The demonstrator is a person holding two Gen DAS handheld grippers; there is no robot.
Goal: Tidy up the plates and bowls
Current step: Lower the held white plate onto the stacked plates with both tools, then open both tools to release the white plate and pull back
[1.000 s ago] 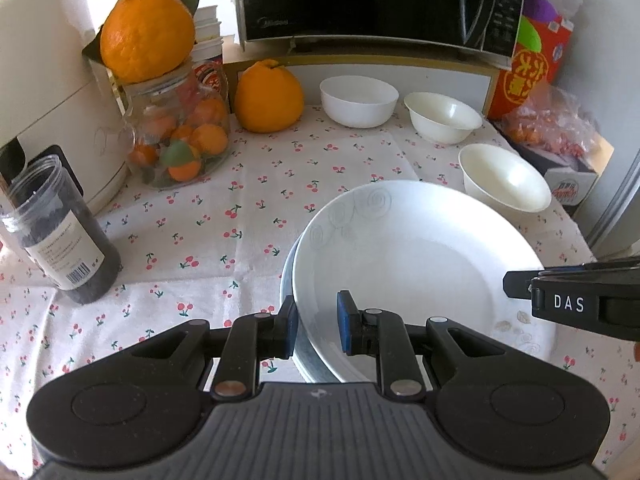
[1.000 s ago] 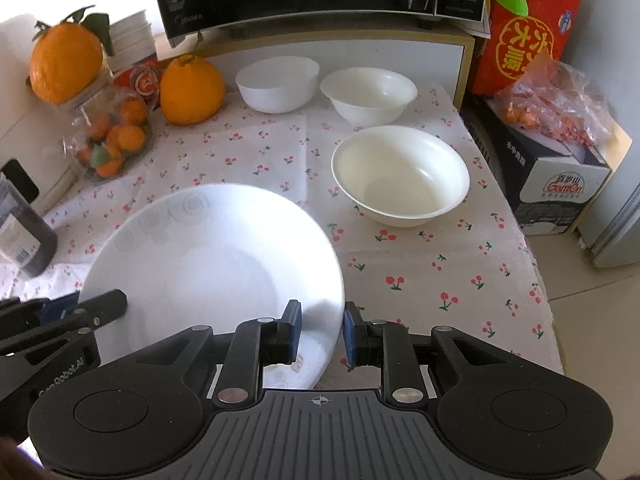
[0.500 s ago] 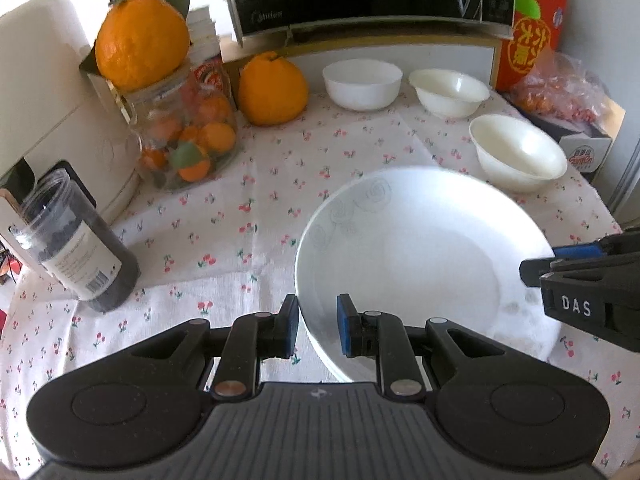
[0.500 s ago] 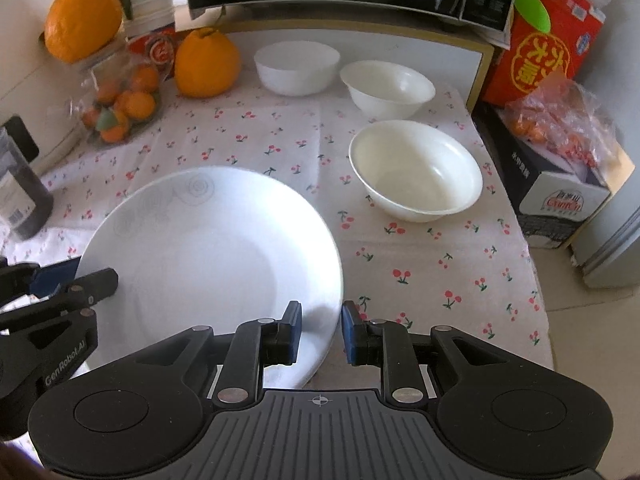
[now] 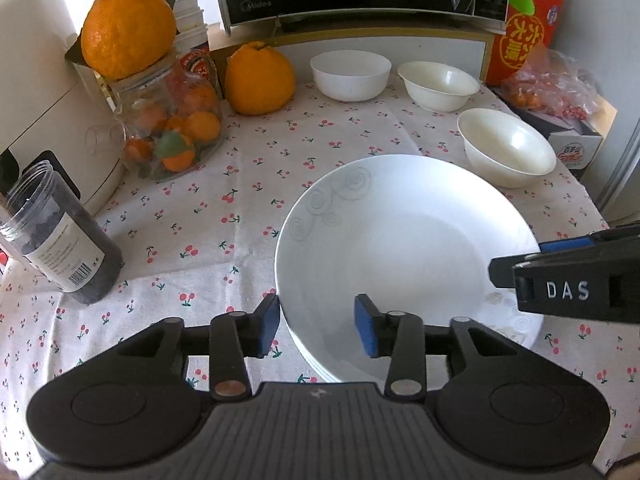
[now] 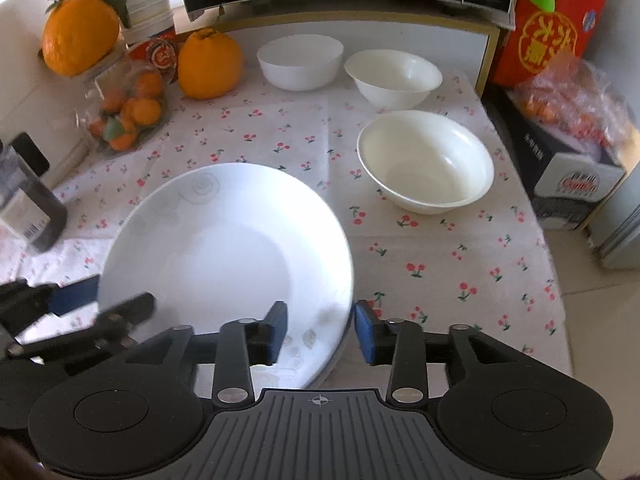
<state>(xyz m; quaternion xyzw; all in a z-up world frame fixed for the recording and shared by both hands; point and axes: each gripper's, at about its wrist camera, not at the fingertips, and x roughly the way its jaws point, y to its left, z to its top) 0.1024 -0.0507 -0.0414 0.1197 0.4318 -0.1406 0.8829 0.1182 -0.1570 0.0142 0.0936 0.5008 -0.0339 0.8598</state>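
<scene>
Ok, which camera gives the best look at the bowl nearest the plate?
The right wrist view: the nearest bowl sits large and whole there, its empty inside fully visible. The left wrist view shows the same bowl smaller, off toward the right edge, beyond the plate, though still unblocked.

Cherry-print tablecloth [image 5: 248, 248] under stacked plates [image 5: 404, 256], three bowls [image 6: 426, 162], probably more.

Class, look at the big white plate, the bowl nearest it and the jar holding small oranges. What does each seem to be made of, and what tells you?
Plate: probably glazed ceramic or opal glass; glossy white, faint grey swirls.
Bowl: likely the same; smooth cream sheen.
Jar: clear glass or plastic; the fruit shows through.
</scene>
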